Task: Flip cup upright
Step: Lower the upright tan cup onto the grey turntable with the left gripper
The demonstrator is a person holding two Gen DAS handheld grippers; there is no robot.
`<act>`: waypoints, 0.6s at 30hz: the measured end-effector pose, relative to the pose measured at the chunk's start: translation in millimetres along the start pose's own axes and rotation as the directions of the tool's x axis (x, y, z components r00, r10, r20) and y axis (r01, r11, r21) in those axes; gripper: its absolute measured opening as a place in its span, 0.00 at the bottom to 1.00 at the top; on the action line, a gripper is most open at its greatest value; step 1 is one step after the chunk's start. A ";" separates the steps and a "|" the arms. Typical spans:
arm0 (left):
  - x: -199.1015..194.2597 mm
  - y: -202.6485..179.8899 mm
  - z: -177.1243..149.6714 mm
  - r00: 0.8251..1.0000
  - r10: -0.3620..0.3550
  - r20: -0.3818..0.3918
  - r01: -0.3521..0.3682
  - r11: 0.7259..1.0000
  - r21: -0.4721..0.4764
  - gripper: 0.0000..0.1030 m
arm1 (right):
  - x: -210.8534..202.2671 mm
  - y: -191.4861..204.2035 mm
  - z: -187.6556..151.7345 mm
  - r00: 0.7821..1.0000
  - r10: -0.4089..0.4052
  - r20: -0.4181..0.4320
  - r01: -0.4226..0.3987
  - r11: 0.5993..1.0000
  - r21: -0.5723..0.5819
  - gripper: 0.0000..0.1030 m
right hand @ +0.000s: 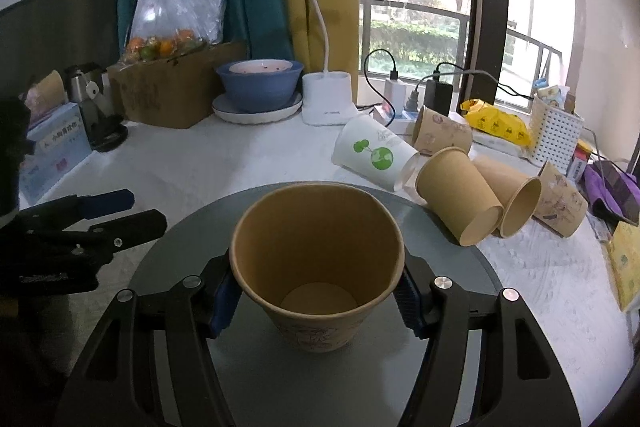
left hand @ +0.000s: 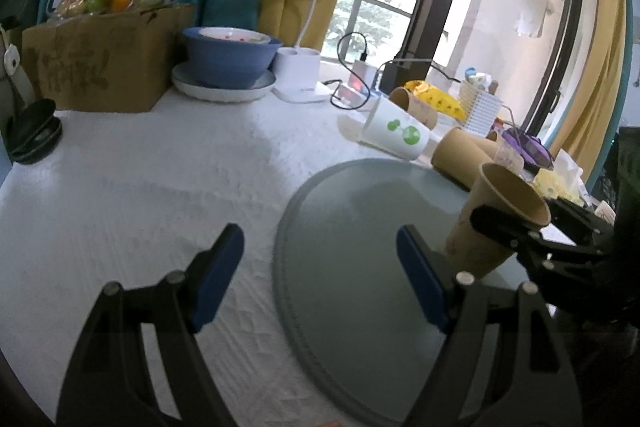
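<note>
My right gripper point(right hand: 318, 293) is clamped on the brown paper cup point(right hand: 318, 259), mouth up, tilted, over the round grey tray point(right hand: 460, 263). My left gripper point(left hand: 320, 267) stands spread and holds nothing, at the tray's left edge.

The right gripper point(right hand: 318, 293) pads are largely hidden behind the brown paper cup point(right hand: 318, 267) they clamp, and the print low on its wall is too blurred to make out. From the left wrist, that cup point(left hand: 494, 223) hides its base behind the left gripper's point(left hand: 320, 277) finger — whether it touches the grey round tray point(left hand: 352, 227) cannot be told. The tray's near edge runs off the frame bottom. Writing on the cardboard box point(left hand: 100, 67) is illegible.
</note>
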State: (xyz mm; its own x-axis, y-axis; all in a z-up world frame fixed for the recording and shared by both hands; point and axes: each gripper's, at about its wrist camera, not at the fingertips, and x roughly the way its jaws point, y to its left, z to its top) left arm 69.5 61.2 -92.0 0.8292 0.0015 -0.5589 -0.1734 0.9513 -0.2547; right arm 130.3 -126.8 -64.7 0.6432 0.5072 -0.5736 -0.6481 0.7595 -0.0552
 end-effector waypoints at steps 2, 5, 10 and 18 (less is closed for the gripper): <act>0.2 0.5 -0.1 1.000 0.001 0.000 -0.001 1.000 -0.001 0.78 | 1.0 -0.8 0.2 1.000 -0.003 -0.003 0.004 1.000 0.007 0.66; 2.1 0.4 0.2 1.000 0.004 -0.007 -0.004 1.000 -0.002 0.78 | 3.6 -2.1 0.0 1.000 -0.009 -0.011 0.010 1.000 0.014 0.66; 2.4 0.2 -0.2 1.000 0.013 -0.007 -0.013 1.000 -0.003 0.78 | 4.4 -1.6 -1.0 1.000 -0.024 -0.015 0.025 1.000 0.015 0.66; 0.5 0.4 -1.1 1.000 0.012 0.002 -0.012 1.000 0.001 0.78 | 4.5 -0.2 -1.1 0.999 -0.050 -0.015 0.050 0.999 0.013 0.66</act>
State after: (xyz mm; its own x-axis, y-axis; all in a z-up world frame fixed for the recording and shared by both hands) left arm 69.2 61.2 -93.2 0.8280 0.0129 -0.5605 -0.1825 0.9515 -0.2476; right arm 132.9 -125.1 -68.2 0.6687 0.4623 -0.5824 -0.6097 0.7892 -0.0737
